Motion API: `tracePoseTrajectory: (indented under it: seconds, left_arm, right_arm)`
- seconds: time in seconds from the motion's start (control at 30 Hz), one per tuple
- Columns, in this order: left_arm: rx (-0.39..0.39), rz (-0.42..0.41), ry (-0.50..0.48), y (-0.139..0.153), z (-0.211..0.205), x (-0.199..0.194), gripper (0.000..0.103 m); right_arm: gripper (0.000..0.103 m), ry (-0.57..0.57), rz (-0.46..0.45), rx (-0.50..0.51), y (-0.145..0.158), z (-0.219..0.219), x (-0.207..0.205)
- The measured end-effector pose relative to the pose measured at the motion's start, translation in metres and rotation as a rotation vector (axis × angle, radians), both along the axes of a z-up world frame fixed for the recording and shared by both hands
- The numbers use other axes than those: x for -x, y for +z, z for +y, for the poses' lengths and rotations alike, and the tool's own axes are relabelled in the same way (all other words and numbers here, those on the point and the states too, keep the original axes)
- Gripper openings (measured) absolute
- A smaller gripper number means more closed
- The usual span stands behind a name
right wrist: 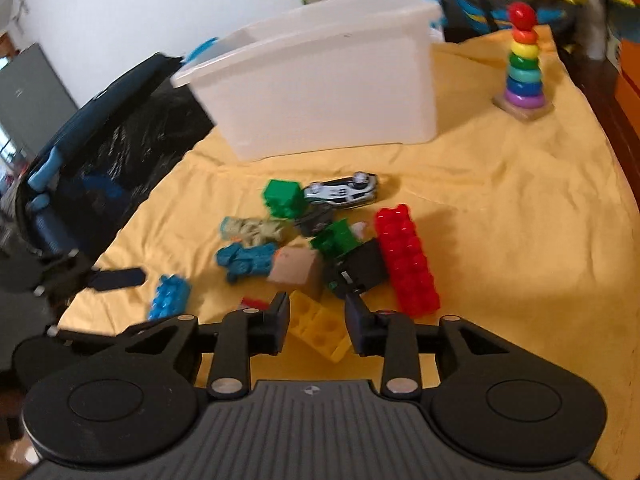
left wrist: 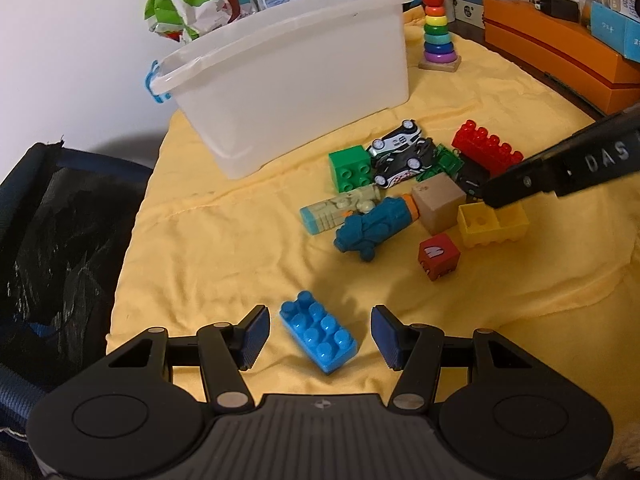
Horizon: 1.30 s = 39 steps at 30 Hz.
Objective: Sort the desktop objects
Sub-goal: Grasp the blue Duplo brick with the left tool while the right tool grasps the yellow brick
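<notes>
A blue brick (left wrist: 318,332) lies on the yellow cloth between the open fingers of my left gripper (left wrist: 318,336), untouched; it also shows in the right wrist view (right wrist: 168,298). A yellow brick (right wrist: 318,330) lies hollow side up between the fingers of my right gripper (right wrist: 317,322), which is open around it with small gaps; it also shows in the left wrist view (left wrist: 492,222). Behind lie a red brick (right wrist: 406,260), green bricks (right wrist: 284,198), toy cars (right wrist: 344,192), a teal figure (right wrist: 246,260), a tan cube (right wrist: 298,270). The white bin (right wrist: 320,72) stands at the back.
A rainbow ring stacker (right wrist: 522,76) stands at the back right. An orange box (left wrist: 560,52) and clutter line the right edge. A dark mesh chair (left wrist: 48,240) sits off the table's left. A red cube (left wrist: 438,256) lies near the yellow brick.
</notes>
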<state>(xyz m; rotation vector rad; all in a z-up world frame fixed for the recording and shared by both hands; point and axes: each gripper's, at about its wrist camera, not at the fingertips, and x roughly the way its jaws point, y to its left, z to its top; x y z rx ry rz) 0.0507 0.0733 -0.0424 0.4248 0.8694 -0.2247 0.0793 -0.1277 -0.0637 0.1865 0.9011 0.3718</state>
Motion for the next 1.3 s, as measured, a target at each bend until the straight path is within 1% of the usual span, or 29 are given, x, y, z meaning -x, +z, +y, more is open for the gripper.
tracePoseTrajectory:
  seconds: [0.03,0.1,0.17,0.27,0.43,0.53,0.6,0.67,0.73,0.8,0.87,0.9,0.97,1.0,1.03,1.1,1.13,1.17,1.2,1.23,1.27,1.3]
  left_arm:
    - [0.0,0.001,0.004,0.0,0.001,0.001,0.06]
    - [0.001,0.004,0.011,-0.001,0.002,0.001,0.06]
    - [0.003,0.006,0.013,-0.002,0.004,0.002,0.06]
    - [0.003,0.004,0.01,-0.002,0.003,0.003,0.06]
    - [0.007,0.005,0.014,-0.002,0.005,0.003,0.06]
    - [0.008,0.006,0.014,-0.002,0.005,0.002,0.06]
    - [0.01,0.008,0.013,-0.003,0.005,0.001,0.06]
    - [0.01,0.008,0.011,-0.002,0.004,0.002,0.06]
    - [0.006,0.006,0.009,-0.002,0.004,0.002,0.06]
    - [0.004,0.004,0.011,-0.001,0.005,0.003,0.06]
    - [0.005,0.009,0.016,-0.002,0.006,0.004,0.06]
    - [0.005,0.012,0.018,-0.003,0.007,0.004,0.06]
    - [0.002,0.014,0.017,-0.004,0.007,0.005,0.06]
    - [0.001,0.015,0.015,-0.004,0.007,0.005,0.06]
    - [0.001,0.016,0.014,-0.004,0.007,0.005,0.06]
    - [0.006,0.024,0.015,-0.005,0.007,0.004,0.06]
    - [0.022,0.038,0.022,-0.006,0.008,0.001,0.06]
    - [0.042,0.053,0.034,-0.006,0.009,-0.001,0.06]
    - [0.071,0.072,0.054,-0.007,0.011,-0.003,0.06]
    - [0.102,0.093,0.072,-0.008,0.013,-0.005,0.06]
    - [0.126,0.111,0.085,-0.009,0.015,-0.007,0.06]
    - [0.129,0.117,0.087,-0.011,0.015,-0.007,0.06]
  right_arm:
    - [0.03,-0.007,-0.009,0.014,-0.001,0.0,-0.001]
    - [0.03,-0.021,-0.044,0.068,-0.001,0.003,-0.002]
    - [0.029,-0.005,-0.044,0.099,-0.004,0.006,-0.003]
    - [0.028,0.076,0.001,0.098,-0.008,0.013,0.004]
    - [0.028,0.19,0.026,0.122,-0.005,0.028,0.033]
    - [0.028,0.253,-0.017,0.164,0.0,0.036,0.049]
    - [0.029,0.292,-0.043,0.162,0.004,0.04,0.054]
    - [0.029,0.307,-0.054,0.156,0.004,0.044,0.053]
    - [0.03,0.257,-0.037,0.151,0.003,0.043,0.047]
    - [0.034,0.169,-0.002,0.117,0.002,0.034,0.041]
    - [0.042,0.047,0.063,0.036,-0.003,0.019,0.033]
    - [0.048,-0.007,0.102,-0.003,-0.007,0.013,0.03]
    - [0.051,-0.093,0.171,-0.077,-0.015,0.006,0.023]
    - [0.051,-0.112,0.191,-0.109,-0.018,0.006,0.021]
    - [0.055,-0.122,0.206,-0.134,-0.02,0.007,0.02]
    - [0.059,-0.138,0.215,-0.134,-0.023,0.014,0.016]
    - [0.059,-0.136,0.214,-0.117,-0.024,0.018,0.014]
    - [0.055,-0.121,0.197,-0.091,-0.025,0.023,0.014]
    - [0.037,-0.095,0.171,-0.054,-0.024,0.027,0.015]
    - [0.028,-0.065,0.15,-0.017,-0.022,0.03,0.017]
    - [0.026,-0.038,0.133,0.015,-0.019,0.033,0.019]
    - [0.025,-0.015,0.115,0.05,-0.017,0.034,0.021]
